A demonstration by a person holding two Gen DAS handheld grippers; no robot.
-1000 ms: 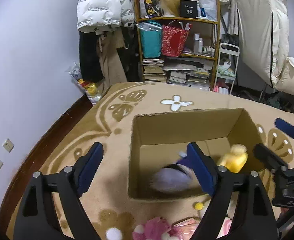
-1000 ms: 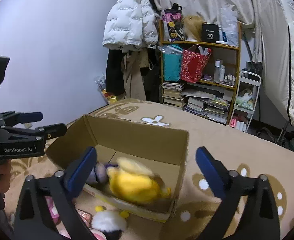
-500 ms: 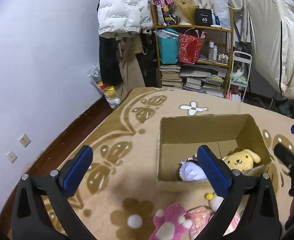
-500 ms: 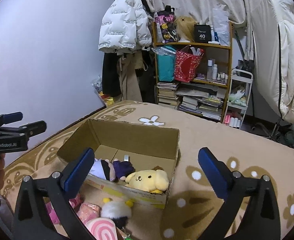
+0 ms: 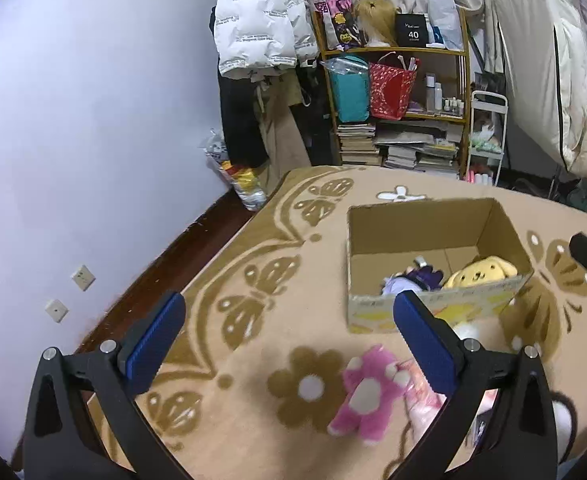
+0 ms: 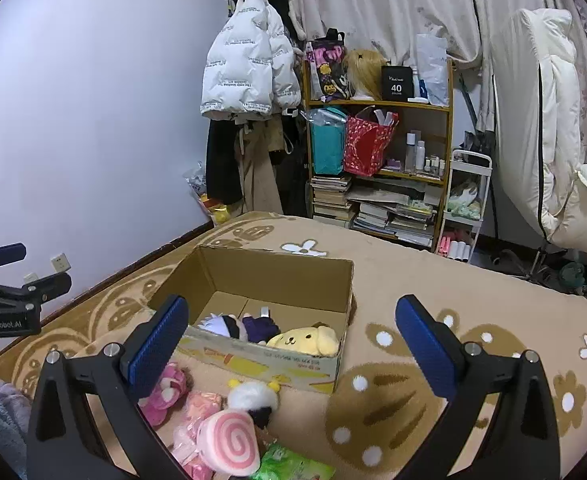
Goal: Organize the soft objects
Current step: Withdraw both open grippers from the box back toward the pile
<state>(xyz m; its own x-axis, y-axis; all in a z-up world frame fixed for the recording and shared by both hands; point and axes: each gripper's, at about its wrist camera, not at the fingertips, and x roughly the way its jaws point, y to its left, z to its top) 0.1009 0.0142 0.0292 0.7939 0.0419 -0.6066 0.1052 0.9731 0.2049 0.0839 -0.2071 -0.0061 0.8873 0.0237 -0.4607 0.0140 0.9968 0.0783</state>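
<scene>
Both the left gripper (image 5: 289,340) and right gripper (image 6: 293,344) gape empty; ahead of the jaws, a rectangular cardboard box (image 6: 277,356) holds 1 fuzzy yellow plush (image 6: 305,340).

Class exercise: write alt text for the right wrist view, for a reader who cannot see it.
An open cardboard box on a patterned carpet holds a yellow dog plush and a purple doll. The open, empty right gripper frames it; more soft toys, including a pink swirl plush, lie in front.
</scene>
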